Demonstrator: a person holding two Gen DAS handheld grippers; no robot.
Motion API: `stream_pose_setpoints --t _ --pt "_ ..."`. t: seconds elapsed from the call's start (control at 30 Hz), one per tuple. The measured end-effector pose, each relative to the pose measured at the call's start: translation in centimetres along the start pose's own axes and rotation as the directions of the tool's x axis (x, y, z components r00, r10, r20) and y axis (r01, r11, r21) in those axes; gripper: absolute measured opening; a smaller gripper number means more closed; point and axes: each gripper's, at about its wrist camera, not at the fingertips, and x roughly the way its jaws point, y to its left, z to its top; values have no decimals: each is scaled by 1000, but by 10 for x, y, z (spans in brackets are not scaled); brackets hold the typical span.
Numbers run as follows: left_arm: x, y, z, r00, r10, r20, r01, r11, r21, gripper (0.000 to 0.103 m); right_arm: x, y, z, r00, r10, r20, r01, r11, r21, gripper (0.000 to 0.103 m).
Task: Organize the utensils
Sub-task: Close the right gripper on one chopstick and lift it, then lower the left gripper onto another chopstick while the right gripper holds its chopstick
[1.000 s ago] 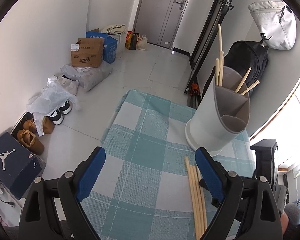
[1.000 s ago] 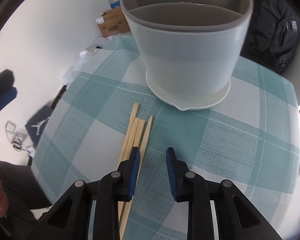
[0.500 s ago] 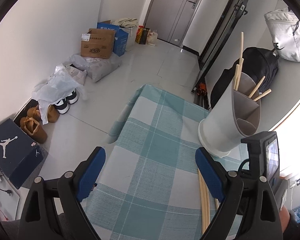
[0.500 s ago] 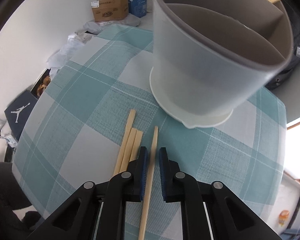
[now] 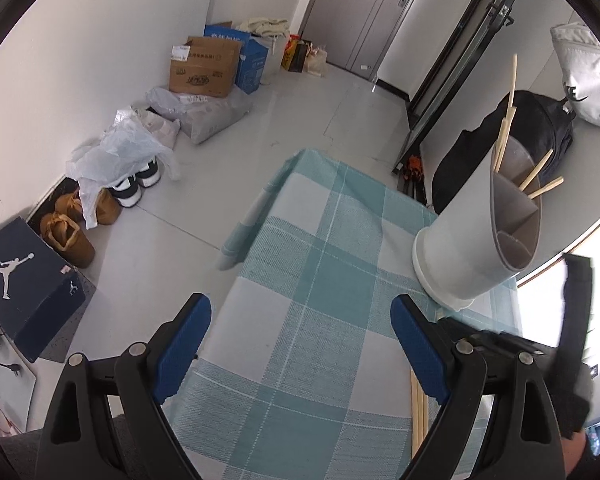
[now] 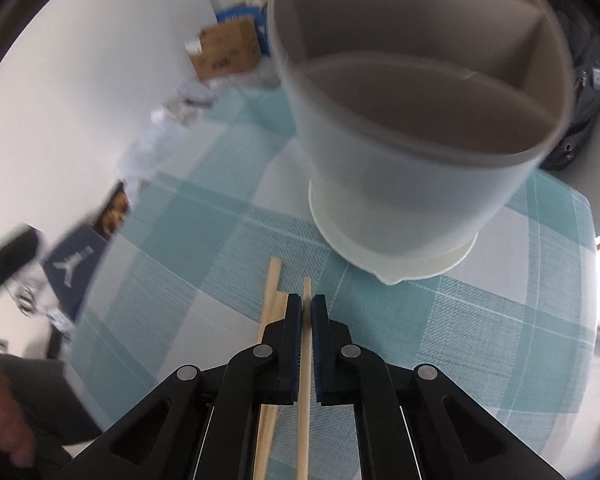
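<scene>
Left wrist view: the left gripper (image 5: 300, 344) hangs over the checked tablecloth (image 5: 320, 280), jaws spread wide, holding nothing. The divided utensil holder (image 5: 476, 240) stands at the cloth's far right; several chopsticks already lean in its far compartments (image 5: 504, 136), so the sorting looks partly done. A few loose chopsticks (image 5: 418, 412) show behind the right finger, mostly hidden; the right gripper's body is a dark blur at the edge. Right wrist view: the right gripper (image 6: 306, 308) has its jaws pinched on a single chopstick (image 6: 307, 288), which lies along the fingers pointing toward the holder (image 6: 400, 184). At least two more chopsticks (image 6: 271, 292) rest on the cloth just left of it. Motion blur smears the holder's rim; whether the held stick has cleared the cloth, I cannot tell.
</scene>
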Motion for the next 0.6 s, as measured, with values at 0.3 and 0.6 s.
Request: stream_pose_setpoints --t 0.3,0.6 --pt "29 -30 -11 989 17 -148 -7 998 68 88 -57 -58 -18 965 196 177 -228 956 185 4" --pt "52 -63 -29 965 73 -252 -26 982 185 88 -80 -114 -38 903 298 309 -394 862 320 4"
